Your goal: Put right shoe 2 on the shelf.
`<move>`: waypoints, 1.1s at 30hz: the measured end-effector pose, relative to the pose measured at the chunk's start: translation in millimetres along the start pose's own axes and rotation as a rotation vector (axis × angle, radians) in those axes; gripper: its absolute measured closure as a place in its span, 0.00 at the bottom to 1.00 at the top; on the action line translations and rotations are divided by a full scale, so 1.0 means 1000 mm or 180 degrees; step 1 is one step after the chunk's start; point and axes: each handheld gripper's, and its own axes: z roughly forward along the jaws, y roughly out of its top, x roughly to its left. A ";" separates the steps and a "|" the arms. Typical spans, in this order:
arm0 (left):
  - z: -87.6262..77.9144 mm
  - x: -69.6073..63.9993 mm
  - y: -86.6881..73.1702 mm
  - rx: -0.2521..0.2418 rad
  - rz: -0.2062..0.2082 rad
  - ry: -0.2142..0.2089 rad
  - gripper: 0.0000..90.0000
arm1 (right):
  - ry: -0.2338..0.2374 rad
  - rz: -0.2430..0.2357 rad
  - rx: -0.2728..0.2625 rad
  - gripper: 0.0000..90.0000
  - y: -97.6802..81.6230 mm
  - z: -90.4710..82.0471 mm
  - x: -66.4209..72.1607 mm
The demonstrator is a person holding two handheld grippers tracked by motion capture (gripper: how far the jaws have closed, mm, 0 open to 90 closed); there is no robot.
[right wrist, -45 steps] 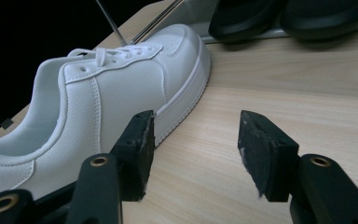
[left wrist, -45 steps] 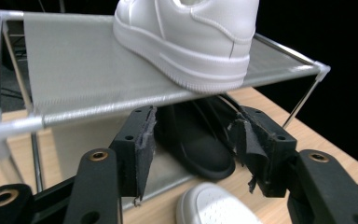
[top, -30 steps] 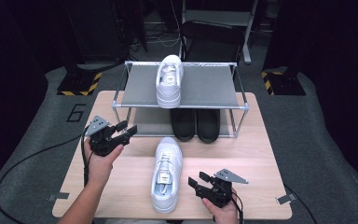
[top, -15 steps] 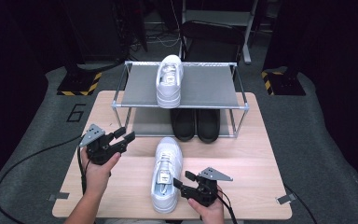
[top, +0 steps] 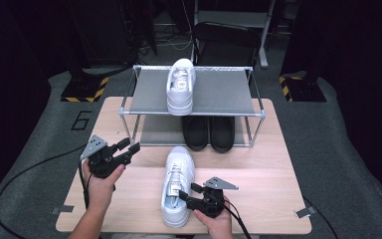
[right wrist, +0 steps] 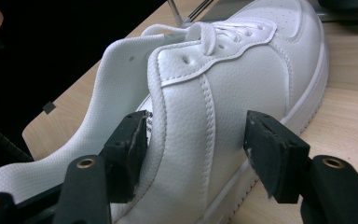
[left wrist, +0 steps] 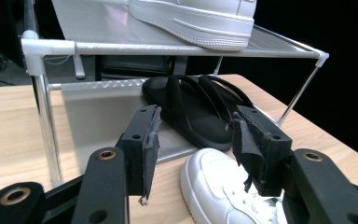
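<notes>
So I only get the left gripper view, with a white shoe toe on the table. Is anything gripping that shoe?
Observer: Not quite. The right gripper straddles the shoe at its ankle opening, one pad inside, the outer pad apart from the side wall. Its jaws have just been closing.
Operator: And the white one up top?
Observer: That upper shoe is the only one on the top shelf, about midway along.
Operator: Where's my gripper?
Observer: The left gripper is left of the table shoe, in the person's left hand.
</notes>
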 end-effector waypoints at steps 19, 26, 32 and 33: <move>-0.006 0.009 -0.006 -0.0060 -0.0159 0.0008 0.54 | -0.0247 0.0036 -0.0076 0.75 0.018 -0.020 -0.025; -0.006 0.008 -0.009 -0.0029 -0.0163 0.0025 0.54 | -0.0129 -0.0028 -0.0019 0.71 0.021 -0.021 -0.033; -0.007 0.010 -0.009 -0.0074 -0.0191 0.0042 0.54 | -0.0097 0.0033 0.0095 0.58 0.025 -0.019 -0.038; -0.008 0.010 -0.009 -0.0058 -0.0187 0.0046 0.54 | -0.0096 0.0013 0.0111 0.58 0.025 -0.019 -0.038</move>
